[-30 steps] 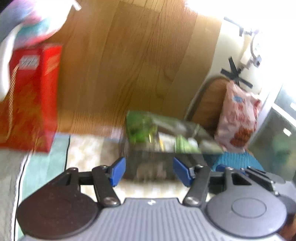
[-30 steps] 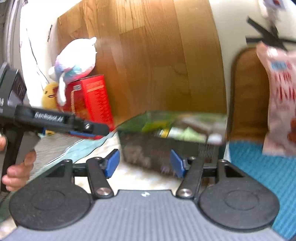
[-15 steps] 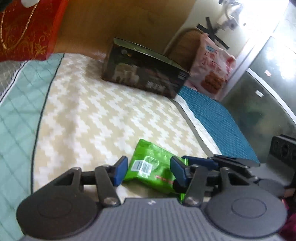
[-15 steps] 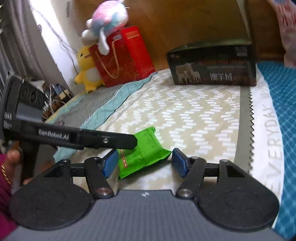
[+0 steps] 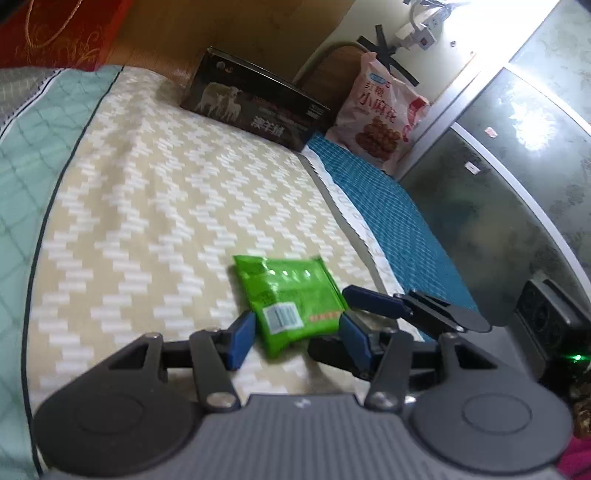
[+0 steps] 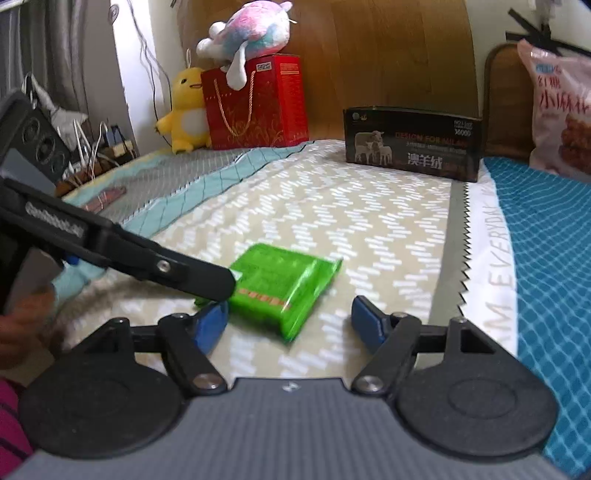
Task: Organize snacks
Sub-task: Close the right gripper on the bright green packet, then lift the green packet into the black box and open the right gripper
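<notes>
A bed covered by a beige spread with a white zigzag weave (image 6: 332, 206), bordered by a teal quilted strip on one side and a blue checked cloth (image 6: 546, 236) on the other, runs back to a curved wooden headboard (image 6: 388, 55). Against the headboard stand a dark rectangular cardboard box printed with sheep (image 6: 412, 142), a red gift bag with gold cord handles (image 6: 255, 101), a yellow plush duck (image 6: 184, 110) beside that bag, and a pastel plush toy (image 6: 245, 35) lying on top of it; a pink printed snack bag (image 5: 380, 112) leans upright at the blue side. The flat, glossy green snack packet with a barcode label (image 5: 290, 301) lies on the beige spread, well apart from the dark box. The left gripper (image 5: 295, 341) is low over the near end of the packet, its blue-padded jaws parted to either side of that end and gripping nothing; whether the pads touch the wrapper cannot be told. The right gripper (image 6: 290, 326) sits just short of the same packet (image 6: 284, 288), jaws spread wide and empty, the left tool's black finger crossing in front of its left pad. A glass cabinet door (image 5: 517, 177) flanks the bed.
</notes>
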The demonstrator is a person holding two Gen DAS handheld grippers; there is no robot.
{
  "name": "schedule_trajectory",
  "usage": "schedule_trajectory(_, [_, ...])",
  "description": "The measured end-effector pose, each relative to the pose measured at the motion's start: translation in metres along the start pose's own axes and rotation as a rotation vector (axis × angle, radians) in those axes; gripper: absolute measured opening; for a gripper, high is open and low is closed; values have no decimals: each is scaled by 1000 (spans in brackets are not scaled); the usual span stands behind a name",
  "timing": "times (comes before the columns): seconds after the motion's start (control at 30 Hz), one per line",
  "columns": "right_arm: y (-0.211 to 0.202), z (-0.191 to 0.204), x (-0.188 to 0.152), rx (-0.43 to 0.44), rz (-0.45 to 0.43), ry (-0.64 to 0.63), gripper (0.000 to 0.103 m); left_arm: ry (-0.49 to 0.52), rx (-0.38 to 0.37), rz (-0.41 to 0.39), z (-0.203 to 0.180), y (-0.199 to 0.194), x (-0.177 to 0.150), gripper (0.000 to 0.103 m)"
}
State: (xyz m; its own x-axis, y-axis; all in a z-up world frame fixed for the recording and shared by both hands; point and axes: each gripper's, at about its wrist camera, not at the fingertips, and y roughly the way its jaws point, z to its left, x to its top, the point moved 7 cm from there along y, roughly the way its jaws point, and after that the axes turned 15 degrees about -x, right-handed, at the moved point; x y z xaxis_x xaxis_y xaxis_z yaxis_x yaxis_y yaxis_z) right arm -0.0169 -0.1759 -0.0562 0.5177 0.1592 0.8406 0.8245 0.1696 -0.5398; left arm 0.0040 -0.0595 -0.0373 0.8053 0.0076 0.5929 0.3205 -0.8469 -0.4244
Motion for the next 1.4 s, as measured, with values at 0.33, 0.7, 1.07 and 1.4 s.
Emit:
schedule_trajectory(0.33, [3,4,5,-36,-17,-89,76,-47,44,-5,9,-4,14,57])
schedule_trajectory(0.7, [8,11,4,5,1,-93,59,6,41,42,-4,23,14,48])
schedule_trajectory(1.07, [4,-20,50,-27,-101,-44,58,67,-41,59,-26,34,58,46])
schedule_trajectory(1.4, [112,-95,178,-86,-223,57,58,221,64,-82,-10,90,227,48])
